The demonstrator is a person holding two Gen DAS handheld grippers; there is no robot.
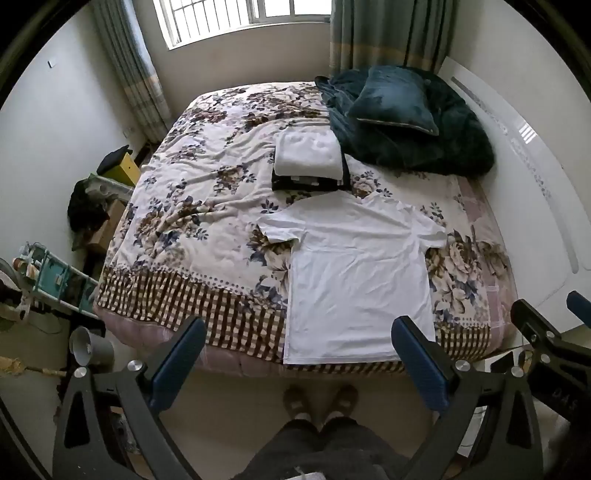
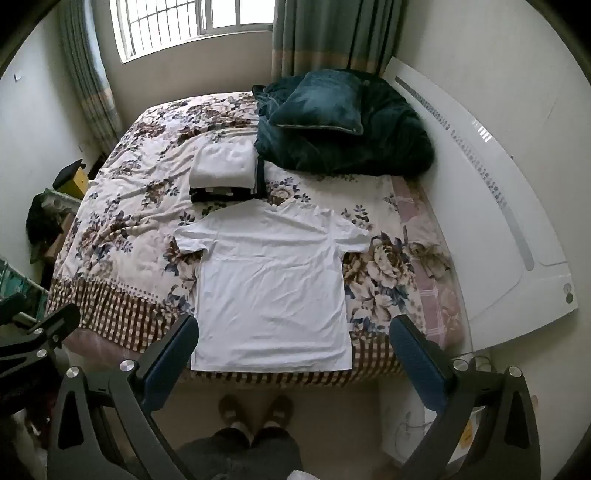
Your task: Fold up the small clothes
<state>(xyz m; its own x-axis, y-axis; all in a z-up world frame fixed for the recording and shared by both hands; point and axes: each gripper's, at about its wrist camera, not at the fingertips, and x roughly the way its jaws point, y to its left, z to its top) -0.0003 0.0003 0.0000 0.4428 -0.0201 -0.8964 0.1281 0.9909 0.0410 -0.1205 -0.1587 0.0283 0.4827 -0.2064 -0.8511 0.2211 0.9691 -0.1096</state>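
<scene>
This is a bedroom in a home. A double bed [image 2: 110, 206] fills most of the room, covered by a floral bedspread [image 1: 192, 206] with a brown checked border along its foot edge. At the far right corner of the bed lie a dark green pillow [image 2: 319, 105] and a matching plush blanket [image 2: 369, 147]. A barred window [image 1: 236, 18] with greenish curtains [image 2: 332, 33] is set in the far wall. Household clutter [image 1: 88, 206] crowds the floor along the bed's left edge.

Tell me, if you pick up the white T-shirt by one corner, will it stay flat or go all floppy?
Probably floppy: the white T-shirt lies thin and wrinkled on the bed. It likely feels light, so one gripper could lift it. It may drag and bunch up.
</scene>
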